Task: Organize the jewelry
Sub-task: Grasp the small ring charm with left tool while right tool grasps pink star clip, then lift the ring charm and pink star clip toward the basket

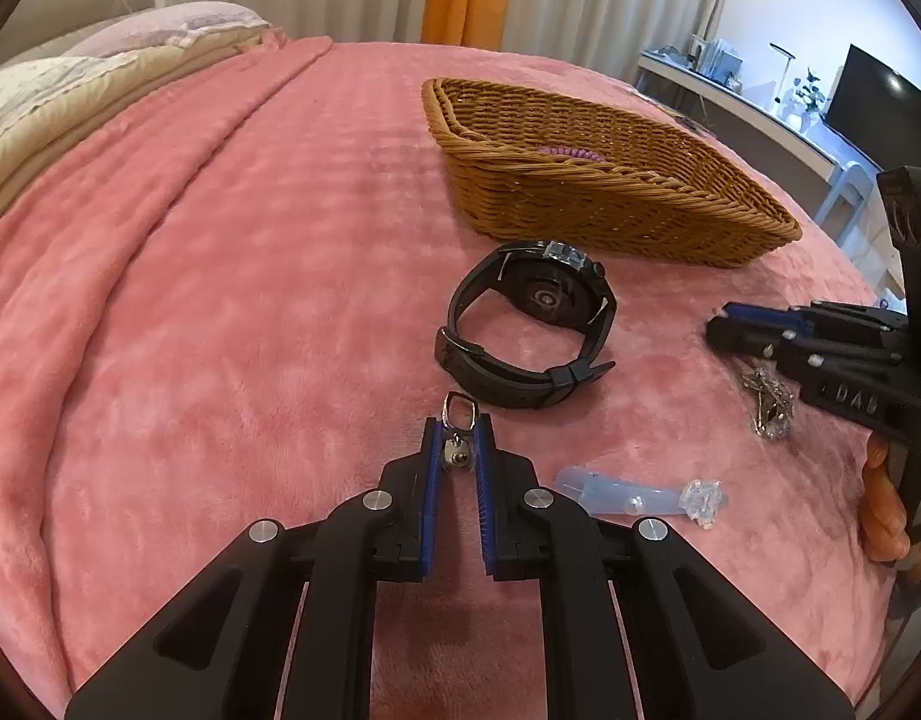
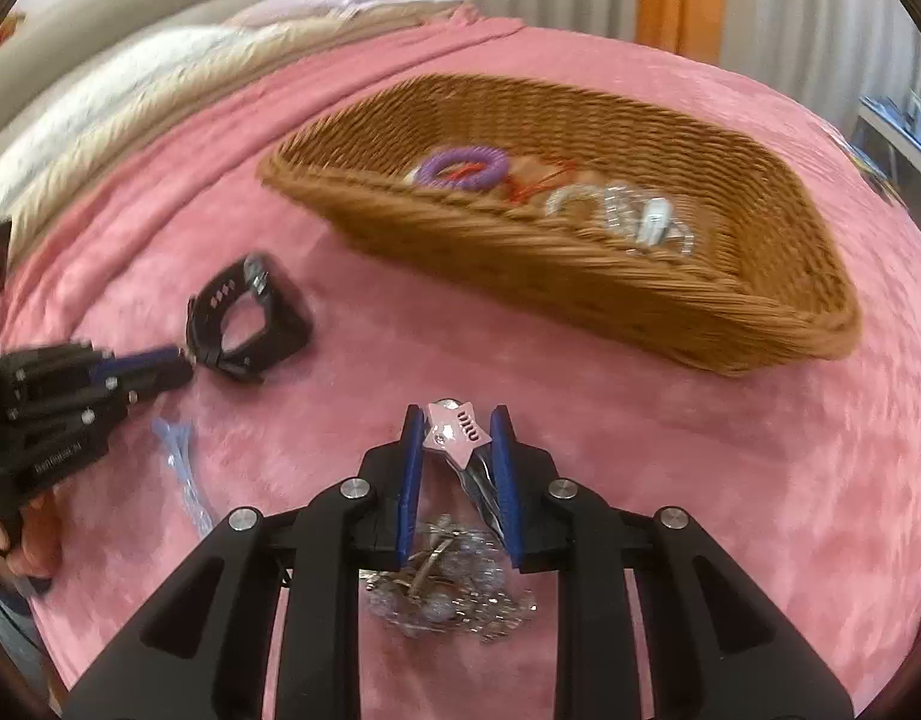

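In the left wrist view my left gripper [image 1: 458,423] is shut on a small silver pendant [image 1: 457,450], low over the pink blanket and just in front of a black watch [image 1: 526,324]. In the right wrist view my right gripper [image 2: 457,414] is shut on a pink star hair clip [image 2: 460,429], held above a heap of silver chain [image 2: 454,582]. The wicker basket [image 2: 520,264] lies beyond, holding a purple hair tie [image 2: 460,168], red cord and silvery pieces. A clear blue clip [image 1: 640,495] lies to the right of my left gripper.
The pink blanket [image 1: 220,300] covers the bed, with folded bedding and pillows [image 1: 70,96] at the far left. Curtains hang behind. A desk with a monitor [image 1: 868,96] stands at the far right. A hand [image 1: 886,516] holds the right gripper's handle.
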### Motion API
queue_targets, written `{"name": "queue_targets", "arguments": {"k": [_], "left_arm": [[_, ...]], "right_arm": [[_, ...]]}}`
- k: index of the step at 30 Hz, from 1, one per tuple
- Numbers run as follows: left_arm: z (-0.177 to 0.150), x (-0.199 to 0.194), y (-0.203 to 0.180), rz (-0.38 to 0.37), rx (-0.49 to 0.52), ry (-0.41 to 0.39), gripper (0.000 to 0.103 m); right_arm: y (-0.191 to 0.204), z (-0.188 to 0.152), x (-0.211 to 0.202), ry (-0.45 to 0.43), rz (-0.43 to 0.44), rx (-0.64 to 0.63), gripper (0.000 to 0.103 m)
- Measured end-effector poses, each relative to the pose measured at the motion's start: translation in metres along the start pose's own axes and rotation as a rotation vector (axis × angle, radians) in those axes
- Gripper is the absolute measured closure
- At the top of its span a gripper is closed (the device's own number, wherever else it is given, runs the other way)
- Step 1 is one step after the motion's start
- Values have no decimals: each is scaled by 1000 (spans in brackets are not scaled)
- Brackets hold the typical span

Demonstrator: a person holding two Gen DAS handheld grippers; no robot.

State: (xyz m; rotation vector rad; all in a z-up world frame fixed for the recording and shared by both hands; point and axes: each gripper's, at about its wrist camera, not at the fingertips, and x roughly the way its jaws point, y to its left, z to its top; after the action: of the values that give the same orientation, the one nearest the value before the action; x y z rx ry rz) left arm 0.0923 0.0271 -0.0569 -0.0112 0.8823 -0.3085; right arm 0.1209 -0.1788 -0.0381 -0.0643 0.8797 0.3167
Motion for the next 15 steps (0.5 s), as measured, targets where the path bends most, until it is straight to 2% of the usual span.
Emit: {"name": "queue_targets", "arguments": {"k": [8, 11, 13, 15], "left_arm": [[-3, -1, 2, -10, -5, -4, 94], [-3, -1, 4, -10, -4, -5, 94], [-3, -1, 4, -9, -4, -5, 94], [-3, -1, 3, -10, -4, -5, 94]], "right_arm": [[-44, -12, -28, -22, -27, 174, 83], [-55, -23, -34, 27, -111, 234, 83], [-60, -30, -31, 54, -126, 270, 83], [-65, -36, -29, 61, -104, 307, 82]]}}
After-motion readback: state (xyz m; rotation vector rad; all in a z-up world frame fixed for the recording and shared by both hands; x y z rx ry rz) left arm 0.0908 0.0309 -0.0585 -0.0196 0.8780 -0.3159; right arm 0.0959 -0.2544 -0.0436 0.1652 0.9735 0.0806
